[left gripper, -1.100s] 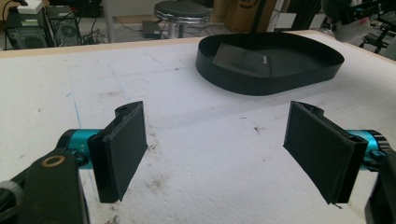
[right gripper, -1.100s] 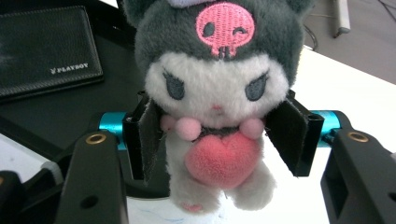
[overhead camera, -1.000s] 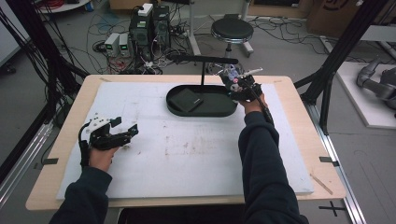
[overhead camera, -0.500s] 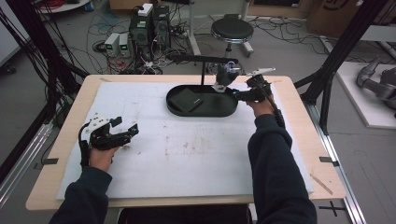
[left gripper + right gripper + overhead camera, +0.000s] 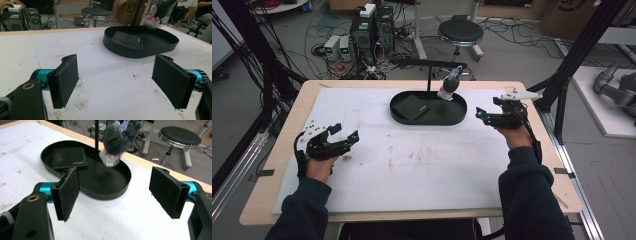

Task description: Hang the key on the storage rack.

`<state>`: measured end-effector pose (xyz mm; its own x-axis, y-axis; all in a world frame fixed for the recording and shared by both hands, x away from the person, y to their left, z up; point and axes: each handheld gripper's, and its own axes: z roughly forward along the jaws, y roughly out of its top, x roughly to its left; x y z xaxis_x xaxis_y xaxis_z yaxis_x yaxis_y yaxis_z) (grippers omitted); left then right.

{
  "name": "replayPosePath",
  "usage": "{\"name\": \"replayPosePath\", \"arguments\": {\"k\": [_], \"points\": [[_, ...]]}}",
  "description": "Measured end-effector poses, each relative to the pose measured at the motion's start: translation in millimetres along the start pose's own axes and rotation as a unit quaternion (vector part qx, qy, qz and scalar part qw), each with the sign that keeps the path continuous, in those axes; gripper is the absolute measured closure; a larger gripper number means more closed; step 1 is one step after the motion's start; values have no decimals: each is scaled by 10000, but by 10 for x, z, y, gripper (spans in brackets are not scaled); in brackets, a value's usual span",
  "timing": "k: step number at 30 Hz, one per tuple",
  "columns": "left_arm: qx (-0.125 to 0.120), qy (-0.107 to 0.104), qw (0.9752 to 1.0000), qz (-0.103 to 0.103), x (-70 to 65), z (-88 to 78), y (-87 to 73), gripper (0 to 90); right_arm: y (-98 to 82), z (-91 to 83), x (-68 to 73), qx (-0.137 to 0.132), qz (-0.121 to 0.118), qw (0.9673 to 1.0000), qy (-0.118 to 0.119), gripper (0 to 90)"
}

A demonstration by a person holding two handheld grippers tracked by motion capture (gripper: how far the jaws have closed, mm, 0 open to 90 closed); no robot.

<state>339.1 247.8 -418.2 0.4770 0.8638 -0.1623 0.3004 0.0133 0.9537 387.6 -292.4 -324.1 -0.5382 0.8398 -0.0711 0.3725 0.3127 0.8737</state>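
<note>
**Right tongs empty and clear of the stand; plush toy hanging on the bar**

Right tongs point(image 5: 484, 116): jaws spread wide, nothing between the pads; they have just been opening. They sit over the white mat at the right of the black tray point(image 5: 459, 116), apart from it and from the toy. In the right gripper view both pads point(image 5: 68, 192) frame the tray with bare mat below.

Left tongs point(image 5: 346, 139): also wide open and empty, resting low at the near left of the table point(image 5: 282, 145), well apart from the tray.

Plush toy point(image 5: 449, 86): small grey toy, hanging from the horizontal bar of the stand point(image 5: 428, 64) that rises from the tray. It dangles over the tray's right half, blurred in the left gripper view point(image 5: 152, 15), so probably swinging. A flat black wallet-like item point(image 5: 410, 106) lies in the left half of the tray.

Judgement: the hanging step looks done, and the release is complete. Next likely move concerns the flat item or a retreat to rest. Any reach into the tray calls for passing to the left of the upright and below the toy, so as not to knock it off the bar.
</note>
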Motion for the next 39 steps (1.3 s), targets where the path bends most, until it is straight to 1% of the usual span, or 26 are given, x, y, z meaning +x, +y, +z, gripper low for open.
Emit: {"name": "replayPosePath", "arguments": {"k": [2, 3, 4, 6, 8, 9, 11, 13, 17, 19, 23, 27, 31, 34, 38, 39], "points": [[22, -10, 10000, 23, -4, 9, 1, 209, -137, -69, 17, -58, -8, 10000, -3, 247], [16, -10, 10000, 24, -8, 15, 0, 209, -239, -110, 31, -56, -20, 10000, -49, 235], [30, -19, 10000, 27, -14, 20, -1, 209, -302, -129, 37, -57, -63, 9999, -81, 219], [43, -26, 10000, 58, -27, 30, 1, 209, -461, -175, 64, -46, -107, 9998, -189, 218], [26, -43, 10000, 72, -46, 41, 1, 209, -596, -216, 90, -98, -151, 9994, -282, 214], [34, -47, 9999, 96, -52, 45, 3, 209, -649, -232, 100, -134, -156, 9993, -327, 210], [56, -59, 9999, 124, -66, 48, 3, 209, -726, -255, 116, -187, -103, 9992, -340, 207], [54, -68, 9999, 136, -79, 47, 4, 209, -780, -265, 127, -184, -115, 9990, -394, 207], [59, -90, 9998, 186, -105, 48, 4, 209, -850, -253, 153, -152, -77, 9989, -433, 207], [72, -102, 9997, 204, -117, 50, 2, 209, -898, -237, 162, -100, -61, 9991, -404, 208], [83, -116, 9996, 235, -137, 58, -2, 209, -931, -230, 169, 56, -136, 9989, -445, 208], [101, -126, 9995, 255, -141, 58, -1, 209, -950, -218, 180, 114, -248, 9986, -447, 208], [106, -121, 9995, 266, -143, 56, -2, 209, -958, -191, 195, 215, -296, 9984, -434, 208], [95, -122, 9996, 240, -146, 63, -6, 209, -960, -184, 201, 232, -325, 9982, -437, 208], [90, -121, 9996, 253, -138, 68, -7, 209, -976, -191, 188, 236, -270, 9983, -458, 208], [89, -120, 9996, 224, -140, 70, -8, 209, -980, -191, 181, 221, -271, 9983, -458, 208]]}}
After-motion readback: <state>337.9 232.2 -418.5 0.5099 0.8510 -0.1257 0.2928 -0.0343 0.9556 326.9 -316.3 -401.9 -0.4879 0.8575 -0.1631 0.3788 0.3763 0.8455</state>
